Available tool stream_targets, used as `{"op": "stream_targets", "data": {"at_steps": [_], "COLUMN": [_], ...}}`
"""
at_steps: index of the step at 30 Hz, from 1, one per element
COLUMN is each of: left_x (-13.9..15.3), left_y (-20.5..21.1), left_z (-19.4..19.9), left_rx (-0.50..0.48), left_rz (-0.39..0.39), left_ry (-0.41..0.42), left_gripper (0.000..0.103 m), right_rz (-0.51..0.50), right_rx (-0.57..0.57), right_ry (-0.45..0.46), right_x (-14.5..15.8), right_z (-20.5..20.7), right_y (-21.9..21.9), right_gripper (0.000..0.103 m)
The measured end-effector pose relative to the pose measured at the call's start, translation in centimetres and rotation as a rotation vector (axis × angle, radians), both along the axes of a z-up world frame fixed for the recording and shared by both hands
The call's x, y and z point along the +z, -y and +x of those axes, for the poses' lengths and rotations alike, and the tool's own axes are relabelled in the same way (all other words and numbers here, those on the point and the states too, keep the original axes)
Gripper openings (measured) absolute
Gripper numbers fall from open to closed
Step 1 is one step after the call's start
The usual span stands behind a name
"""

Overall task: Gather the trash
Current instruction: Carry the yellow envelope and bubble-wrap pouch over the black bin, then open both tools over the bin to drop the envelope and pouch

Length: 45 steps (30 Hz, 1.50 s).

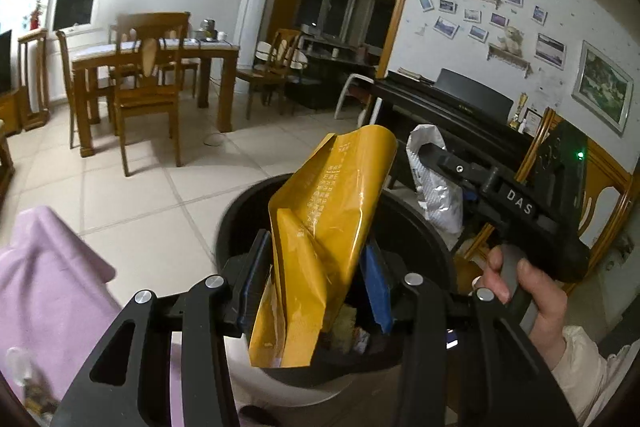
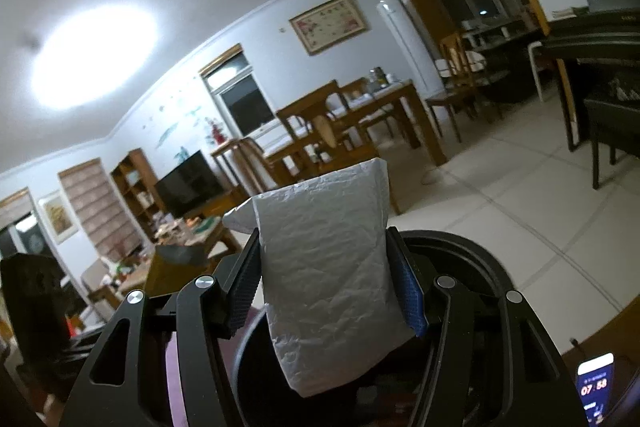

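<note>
Trash: two packets, one in each gripper, both held over a black bin.
Yellow packet (image 1: pixel 320 227): a glossy mustard-yellow pouch with printed characters down one side, crumpled and folded, standing tilted between the pads of the left gripper (image 1: pixel 316 287); its lower end hangs down over the bin's mouth.
Left gripper jaws: partly closed and pressed on the yellow packet from both sides, blue pad on the right, dark pad on the left.
White packet (image 2: pixel 332 279): a crinkled, silvery-white pouch, upright between the pads of the right gripper (image 2: pixel 328 283); in the left wrist view it shows as a white printed bag (image 1: pixel 434 183) at the tip of the other tool.
Right gripper jaws: partly closed, clamped on the white packet across its width.
Right hand (image 1: pixel 520 291): bare fingers wrapped round the grey handle of the right gripper, a pale sleeve at the wrist.
Bin (image 1: pixel 240 223): round, black rim, directly below both packets; some scraps lie inside, too small to tell apart.
Lilac cloth (image 1: pixel 52 279): lies left of the bin at the edge of the left wrist view.
Room: tiled floor (image 1: pixel 160 187), wooden dining set (image 1: pixel 148 75) well behind the bin, a dark piano (image 1: pixel 452 103) on the right.
Phone (image 2: pixel 596 391): lit screen at the lower right corner of the right wrist view.
</note>
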<state>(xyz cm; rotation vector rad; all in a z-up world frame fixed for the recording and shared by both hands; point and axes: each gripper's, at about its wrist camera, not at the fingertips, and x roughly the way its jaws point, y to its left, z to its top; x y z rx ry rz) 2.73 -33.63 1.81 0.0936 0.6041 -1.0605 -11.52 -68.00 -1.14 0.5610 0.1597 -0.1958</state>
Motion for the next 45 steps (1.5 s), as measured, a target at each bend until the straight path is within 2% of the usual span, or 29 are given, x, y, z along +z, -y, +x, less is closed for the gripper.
{"op": "stream_targets", "data": {"at_steps": [10,22,31,36,37,38,39,40,41,42,45], "left_x": [-1.1,-1.2,-1.3,-1.2,-1.2,-1.2,-1.1,-0.8,-0.5,-0.4,0.3], "left_y": [2.7,5.0,5.5,5.8,5.8,5.8,5.7,5.5,5.2,5.0,4.7], "left_z": [-0.5,-1.3,-1.5,-1.6,-1.7,-1.7,-1.9,-2.1,-2.3,-2.5,-3.0], "left_rx": [-0.026,-0.031,-0.041,-0.033,-0.032,-0.028,-0.021,-0.009,0.007,0.017,0.024], "left_rz": [0.034,0.074,0.077,0.083,0.084,0.085,0.082,0.075,0.067,0.062,0.059], "left_ry": [0.001,0.02,0.021,0.026,0.024,0.027,0.034,0.052,0.077,0.093,0.128], "left_gripper": [0.044,0.044,0.044,0.047,0.049,0.059,0.074,0.081,0.092,0.097,0.097], "right_rz": [0.029,0.029,0.025,0.026,0.027,0.028,0.032,0.038,0.04,0.04,0.039], "right_rx": [-0.021,-0.023,-0.022,-0.018,-0.02,-0.022,-0.023,-0.028,-0.031,-0.031,-0.034], "right_ry": [-0.017,-0.015,-0.018,-0.014,-0.009,-0.003,0.011,0.024,0.033,0.041,0.048], "right_x": [-2.4,-2.5,-3.3,-3.5,-3.8,-3.8,-3.9,-4.1,-4.1,-4.2,-4.3], "right_z": [0.1,0.3,0.6,0.7,0.7,0.6,0.4,0.1,-0.2,-0.6,-1.3], "right_y": [1.7,2.2,2.1,2.3,2.1,1.9,1.8,1.9,1.8,1.6,1.7], "right_gripper": [0.059,0.06,0.06,0.064,0.069,0.077,0.08,0.086,0.091,0.092,0.095]}}
